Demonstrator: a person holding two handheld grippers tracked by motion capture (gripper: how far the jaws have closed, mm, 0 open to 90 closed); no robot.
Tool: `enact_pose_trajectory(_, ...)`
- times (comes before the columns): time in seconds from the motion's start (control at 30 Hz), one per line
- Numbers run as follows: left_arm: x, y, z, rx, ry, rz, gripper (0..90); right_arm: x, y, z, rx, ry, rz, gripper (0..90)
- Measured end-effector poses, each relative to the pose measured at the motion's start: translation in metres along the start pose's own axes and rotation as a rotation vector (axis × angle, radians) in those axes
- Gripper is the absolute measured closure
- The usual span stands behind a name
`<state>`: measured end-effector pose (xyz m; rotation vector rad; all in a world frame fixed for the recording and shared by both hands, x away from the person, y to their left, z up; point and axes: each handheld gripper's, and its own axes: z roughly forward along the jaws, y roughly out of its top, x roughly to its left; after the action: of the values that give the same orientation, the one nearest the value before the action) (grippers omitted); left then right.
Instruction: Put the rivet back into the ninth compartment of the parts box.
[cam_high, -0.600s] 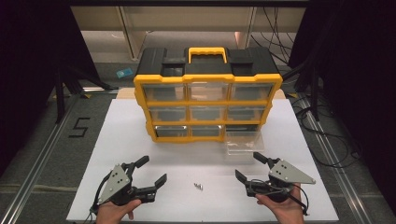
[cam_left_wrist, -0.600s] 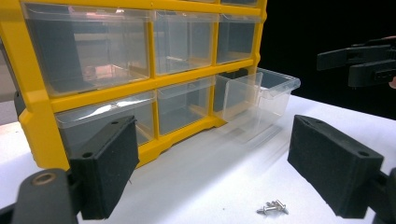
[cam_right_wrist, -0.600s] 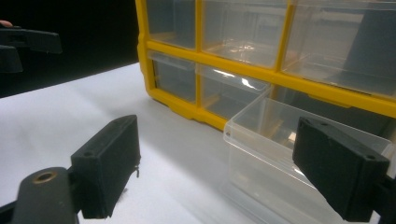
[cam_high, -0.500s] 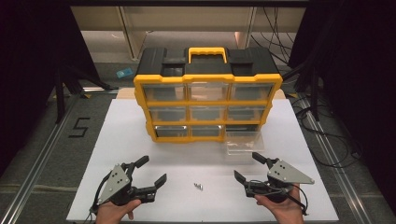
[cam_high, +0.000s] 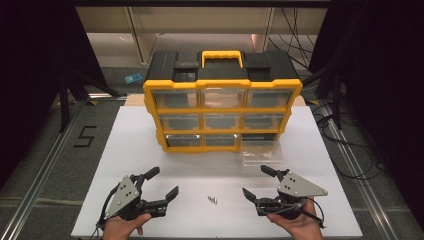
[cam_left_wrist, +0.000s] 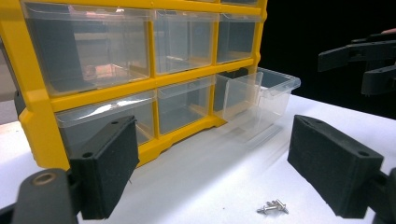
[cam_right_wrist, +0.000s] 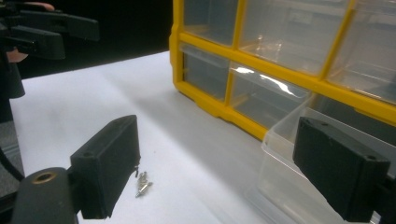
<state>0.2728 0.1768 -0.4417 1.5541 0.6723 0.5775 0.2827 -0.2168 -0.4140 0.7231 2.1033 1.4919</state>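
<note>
A yellow and black drawer cabinet (cam_high: 222, 107) with clear drawers stands at the back of the white table (cam_high: 125, 150). Its bottom right drawer (cam_high: 261, 150) is pulled out and looks empty. A few small metal screws (cam_high: 212, 199) lie on the table near the front edge, between the two grippers. My left gripper (cam_high: 165, 181) is open to the left of them, nothing between its jaws. My right gripper (cam_high: 255, 181) is open to their right. The left gripper view has the screws (cam_left_wrist: 272, 207) low between the jaws and the drawer (cam_left_wrist: 261, 95) beyond. In the right gripper view the screws (cam_right_wrist: 142, 183) lie by the left jaw.
Black curtains close in both sides. Cables (cam_high: 340, 130) run over the floor to the right of the table. A "5" mark (cam_high: 85, 136) is on the floor at the left, and a small blue thing (cam_high: 133, 77) lies behind the table.
</note>
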Motion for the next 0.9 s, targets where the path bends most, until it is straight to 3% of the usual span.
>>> enact_pose_trajectory(0.07,0.0,0.0,0.0,0.001,0.001,-0.007,15.8,0.002,0.003,0.003,0.023,0.016,-0.015,15.6)
enact_pose_trajectory(0.1,0.0,0.0,0.0,0.003,0.001,-0.005,15.8,0.005,0.007,0.009,0.049,0.046,-0.044,15.8)
enact_pose_trajectory(0.2,0.0,-0.001,0.0,0.002,0.0,-0.005,15.7,0.009,0.009,0.015,0.08,0.061,-0.078,16.9)
enact_pose_trajectory(0.23,0.0,-0.001,0.0,0.003,0.001,-0.006,15.8,0.013,0.012,0.022,0.134,0.093,-0.104,23.8)
enact_pose_trajectory(0.27,0.0,-0.001,0.001,0.002,0.001,-0.008,15.8,0.013,0.012,0.022,0.134,0.093,-0.104,23.8)
enact_pose_trajectory(0.5,0.0,0.0,0.0,0.005,-0.001,-0.004,15.8,0.029,0.016,0.055,0.318,0.144,-0.166,24.8)
enact_pose_trajectory(0.7,0.0,0.0,0.0,0.004,-0.001,-0.006,15.9,0.03,0.016,0.071,0.394,0.146,-0.183,26.7)
enact_pose_trajectory(0.73,0.0,0.0,0.0,0.004,-0.002,-0.008,15.9,0.031,0.015,0.077,0.432,0.149,-0.187,28.1)
enact_pose_trajectory(0.87,0.0,0.0,0.0,0.004,-0.003,-0.004,15.9,0.032,0.013,0.085,0.464,0.144,-0.192,29.7)
enact_pose_trajectory(0.9,0.0,0.0,0.0,0.004,-0.005,-0.003,15.9,0.033,0.012,0.091,0.495,0.172,-0.197,31.4)
